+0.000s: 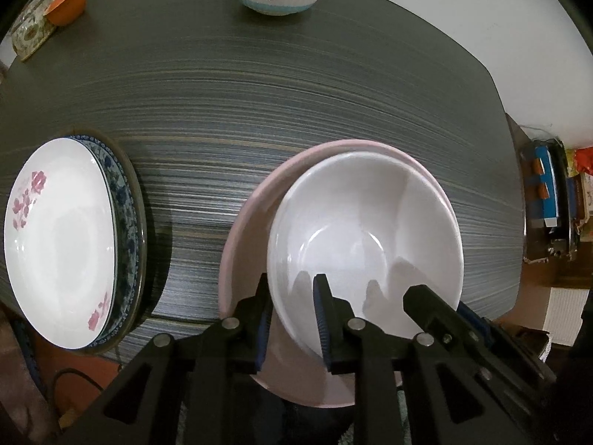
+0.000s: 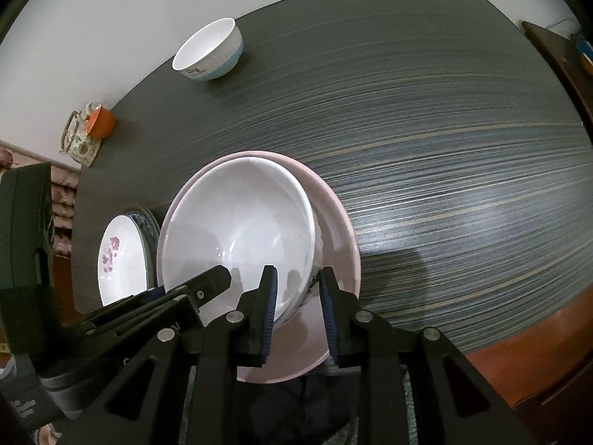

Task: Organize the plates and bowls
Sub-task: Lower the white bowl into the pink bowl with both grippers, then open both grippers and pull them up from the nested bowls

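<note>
White bowl (image 1: 365,233): nested in pink bowl (image 1: 252,222) on worktop (image 1: 296,92), both near rims cut off behind the grippers. Left gripper (image 1: 292,319) and right gripper (image 2: 298,309): jaws narrowly parted astride white bowl's rim; pad contact unclear.

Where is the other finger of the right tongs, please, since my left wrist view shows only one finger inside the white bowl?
Observer: Outside the white bowl, above the pink bowl, so the right tongs straddle the white rim.
Operator: Is that bowl's outer wall plain?
Observer: No, a blue pattern shows on it beside that finger.
Operator: Is anything in the small bowl?
Observer: Nothing that I can see in the small bowl; its inside looks white.
</note>
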Motion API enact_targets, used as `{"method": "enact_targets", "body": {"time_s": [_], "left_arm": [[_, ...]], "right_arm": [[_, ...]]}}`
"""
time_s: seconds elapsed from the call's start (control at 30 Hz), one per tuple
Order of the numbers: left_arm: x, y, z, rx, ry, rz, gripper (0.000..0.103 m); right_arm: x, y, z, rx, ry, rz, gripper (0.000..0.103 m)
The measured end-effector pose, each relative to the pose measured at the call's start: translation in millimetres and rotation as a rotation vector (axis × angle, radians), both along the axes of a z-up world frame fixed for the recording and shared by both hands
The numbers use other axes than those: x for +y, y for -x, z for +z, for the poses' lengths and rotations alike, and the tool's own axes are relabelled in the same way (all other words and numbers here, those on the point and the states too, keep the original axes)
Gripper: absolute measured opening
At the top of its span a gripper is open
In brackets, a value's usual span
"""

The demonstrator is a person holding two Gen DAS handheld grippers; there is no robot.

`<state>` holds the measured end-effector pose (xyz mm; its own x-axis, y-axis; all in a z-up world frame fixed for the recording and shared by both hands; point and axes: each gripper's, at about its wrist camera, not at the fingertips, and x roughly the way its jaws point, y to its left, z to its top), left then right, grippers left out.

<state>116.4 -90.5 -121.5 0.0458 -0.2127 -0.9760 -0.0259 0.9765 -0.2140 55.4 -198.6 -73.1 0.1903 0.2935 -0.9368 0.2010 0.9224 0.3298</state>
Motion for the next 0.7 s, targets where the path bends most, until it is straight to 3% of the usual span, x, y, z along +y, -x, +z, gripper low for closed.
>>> {"method": "enact_targets", "body": {"time_s": [0.37,0.7], "left_arm": [[-1.3,-0.4,15.0,-0.049,-0.008,-0.007,0.029],[-0.4,6.7,41.1,-0.183,-0.020,-0.049,0.033]], "right_arm": [[-3.0,3.2,4.0,-0.012,-0.002,-0.015,0.032],[-8.4,7.8,26.2,-0.085,0.010,-0.021,0.037]]}}
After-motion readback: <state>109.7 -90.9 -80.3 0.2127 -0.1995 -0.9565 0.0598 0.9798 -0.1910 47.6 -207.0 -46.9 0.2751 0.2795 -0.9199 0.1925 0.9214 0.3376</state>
